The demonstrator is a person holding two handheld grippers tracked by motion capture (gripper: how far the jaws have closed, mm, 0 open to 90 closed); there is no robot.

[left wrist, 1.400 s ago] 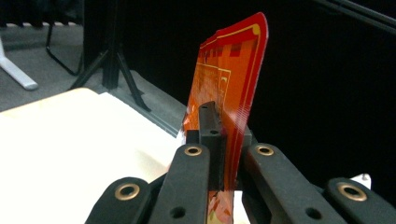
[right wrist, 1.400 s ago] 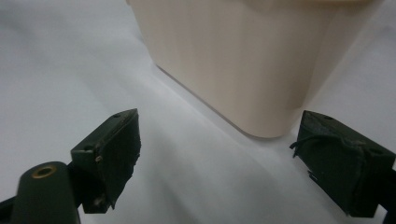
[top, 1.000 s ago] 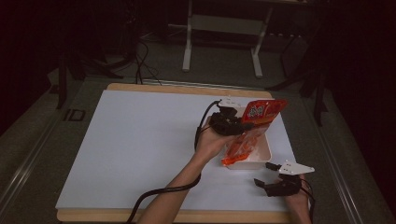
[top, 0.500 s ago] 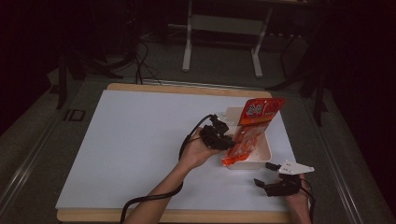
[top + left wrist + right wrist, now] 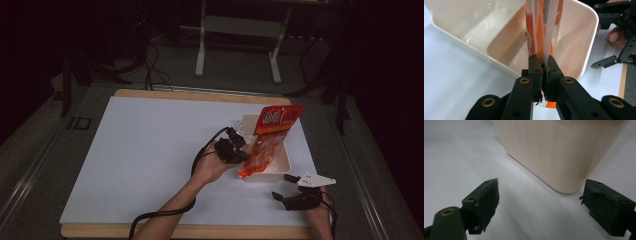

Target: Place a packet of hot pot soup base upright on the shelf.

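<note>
While your left tool point(image 5: 543, 65), jaws just closing, clenched the orange packet point(image 5: 267, 140) by its lower edge over the cream tray point(image 5: 285, 165), your right tool point(image 5: 541, 202) sat released on the bench point(image 5: 140, 150); next move likely needs tipping or steadying.

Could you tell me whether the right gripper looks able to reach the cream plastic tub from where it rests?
Probably yes. The right gripper is open, its jaws facing the near corner of the cream plastic tub, with bare white table surface between them.
</note>
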